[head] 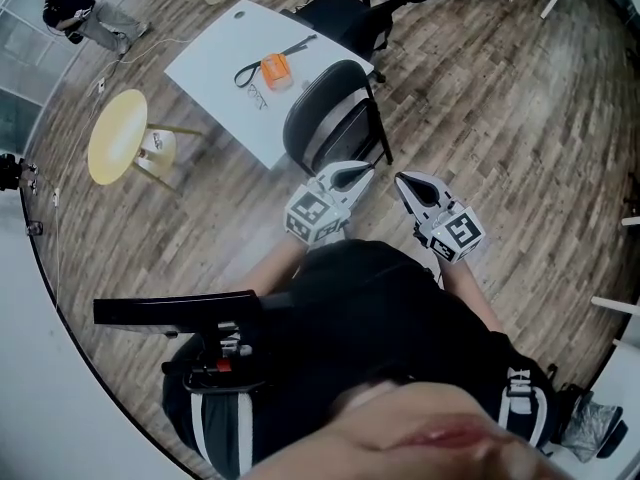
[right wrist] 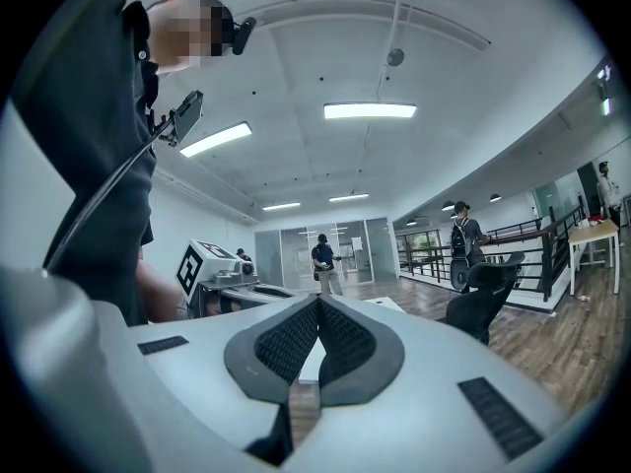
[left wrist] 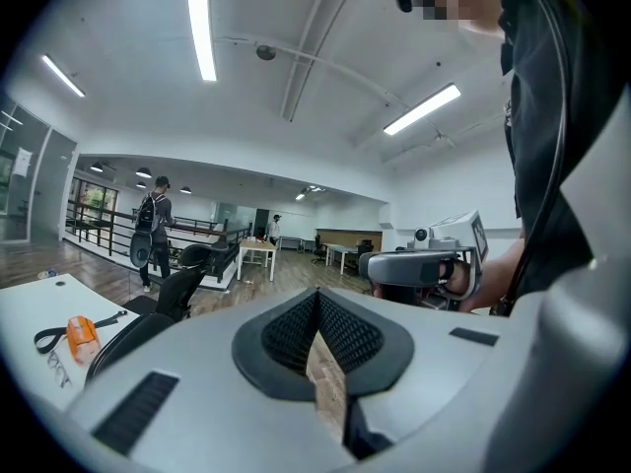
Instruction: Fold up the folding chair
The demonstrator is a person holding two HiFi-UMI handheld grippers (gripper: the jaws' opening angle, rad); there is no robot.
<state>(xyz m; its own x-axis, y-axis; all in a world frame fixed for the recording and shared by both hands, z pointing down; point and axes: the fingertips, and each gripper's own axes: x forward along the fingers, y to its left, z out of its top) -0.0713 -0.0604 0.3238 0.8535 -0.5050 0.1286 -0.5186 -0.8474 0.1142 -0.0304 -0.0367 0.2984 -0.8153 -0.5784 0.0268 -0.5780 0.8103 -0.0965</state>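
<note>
The folding chair [head: 330,118], black with a rounded back and thin metal legs, stands unfolded by the near corner of the white table [head: 215,63]. Both grippers are held side by side just short of it, close to my body, touching nothing. My left gripper [head: 362,171] is shut and empty; its own view shows the ribbed pads [left wrist: 340,333] pressed together, with the chair's dark back [left wrist: 123,341] low at the left. My right gripper [head: 405,181] is also shut with nothing in it, its pads [right wrist: 345,338] meeting in its own view.
On the white table lie an orange item [head: 275,68] and a black strap [head: 250,71]. A yellow round stool [head: 115,133] stands to the left. A black office chair [head: 350,13] is behind the table. A person [head: 70,13] stands far off at the top left.
</note>
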